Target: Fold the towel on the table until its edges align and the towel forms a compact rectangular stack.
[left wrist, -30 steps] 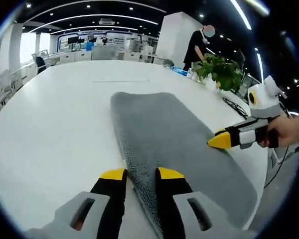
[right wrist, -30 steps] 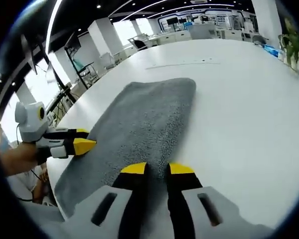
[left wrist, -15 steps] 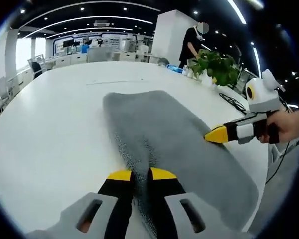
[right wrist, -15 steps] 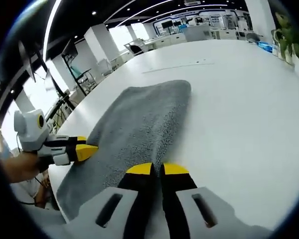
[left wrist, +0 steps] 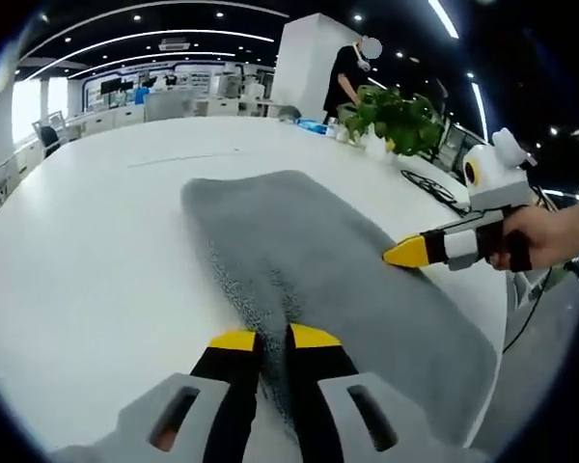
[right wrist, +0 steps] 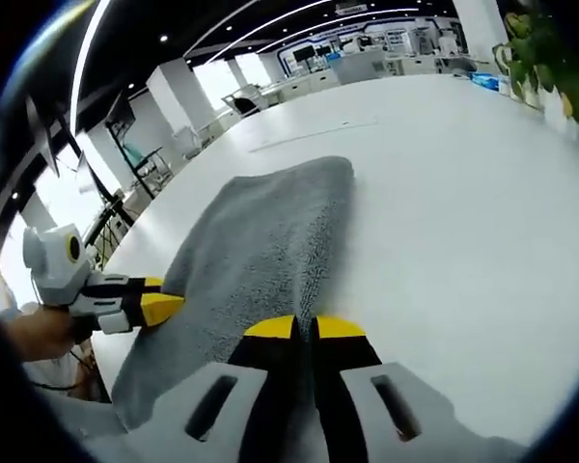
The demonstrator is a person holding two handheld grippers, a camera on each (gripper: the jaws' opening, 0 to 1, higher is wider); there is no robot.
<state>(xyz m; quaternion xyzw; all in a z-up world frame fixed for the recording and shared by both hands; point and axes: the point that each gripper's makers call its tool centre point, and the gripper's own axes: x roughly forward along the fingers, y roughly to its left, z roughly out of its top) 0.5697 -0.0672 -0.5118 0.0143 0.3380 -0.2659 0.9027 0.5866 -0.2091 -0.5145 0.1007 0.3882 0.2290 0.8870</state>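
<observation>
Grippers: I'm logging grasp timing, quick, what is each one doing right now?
Left gripper: shut on the towel edge.
Right gripper: shut on the towel's opposite edge.

A broad white table (left wrist: 87,251) carries everything. A grey towel (left wrist: 309,260) lies on it, near potted plants (left wrist: 391,116)

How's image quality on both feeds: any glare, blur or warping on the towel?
Left gripper view: towel sharp, evenly lit, no glare; fisheye bends the table edge. Right gripper view: towel clear; bright windows wash out the upper left, table softly reflective.
</observation>
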